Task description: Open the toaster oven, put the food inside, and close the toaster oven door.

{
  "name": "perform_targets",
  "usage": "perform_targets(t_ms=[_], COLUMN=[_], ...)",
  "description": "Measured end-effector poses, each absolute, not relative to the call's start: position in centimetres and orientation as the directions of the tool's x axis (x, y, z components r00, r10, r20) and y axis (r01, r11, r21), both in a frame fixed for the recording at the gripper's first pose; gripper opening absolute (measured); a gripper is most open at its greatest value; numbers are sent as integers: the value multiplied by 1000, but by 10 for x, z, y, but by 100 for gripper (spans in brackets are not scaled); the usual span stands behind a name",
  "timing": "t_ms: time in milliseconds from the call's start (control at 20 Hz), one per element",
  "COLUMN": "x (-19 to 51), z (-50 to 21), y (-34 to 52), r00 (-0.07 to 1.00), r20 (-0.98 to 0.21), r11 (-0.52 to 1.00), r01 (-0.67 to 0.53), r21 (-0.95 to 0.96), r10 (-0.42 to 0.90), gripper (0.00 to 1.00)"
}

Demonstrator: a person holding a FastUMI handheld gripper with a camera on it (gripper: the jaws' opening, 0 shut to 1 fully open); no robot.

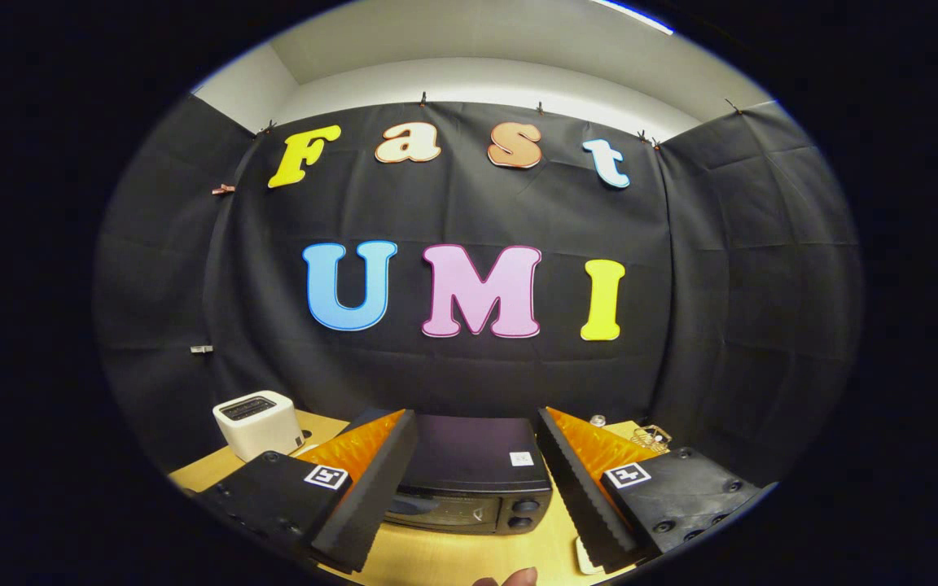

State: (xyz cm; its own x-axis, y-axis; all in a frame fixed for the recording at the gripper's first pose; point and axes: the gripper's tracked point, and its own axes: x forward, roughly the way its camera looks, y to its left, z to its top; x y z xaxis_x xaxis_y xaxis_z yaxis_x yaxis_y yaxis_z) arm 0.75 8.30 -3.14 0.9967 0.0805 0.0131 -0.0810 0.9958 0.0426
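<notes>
My gripper [477,476] fingers wide apart, holding nothing. Black toaster oven [469,480] between and beyond them on wooden table [469,553] (door shut). White toaster [257,423] far left.

The hand-held gripper [475,488] was held above the desk [469,553] with its fingers spread wide and nothing between the pads. The toaster oven [469,480] was seen between and just beyond the fingers, its door closed. A white toaster [257,423] stood on the desk to the oven's left, apart from it.
</notes>
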Motion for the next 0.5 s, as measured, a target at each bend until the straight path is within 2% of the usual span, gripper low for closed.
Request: perform_targets(t_ms=[250,500], x=[25,45], z=[-59,-106], y=[125,149], r00=[995,992], r20=[-1,-90], r11=[994,995], r01=[-99,-86], r21=[41,44], r10=[99,90], gripper=[97,97])
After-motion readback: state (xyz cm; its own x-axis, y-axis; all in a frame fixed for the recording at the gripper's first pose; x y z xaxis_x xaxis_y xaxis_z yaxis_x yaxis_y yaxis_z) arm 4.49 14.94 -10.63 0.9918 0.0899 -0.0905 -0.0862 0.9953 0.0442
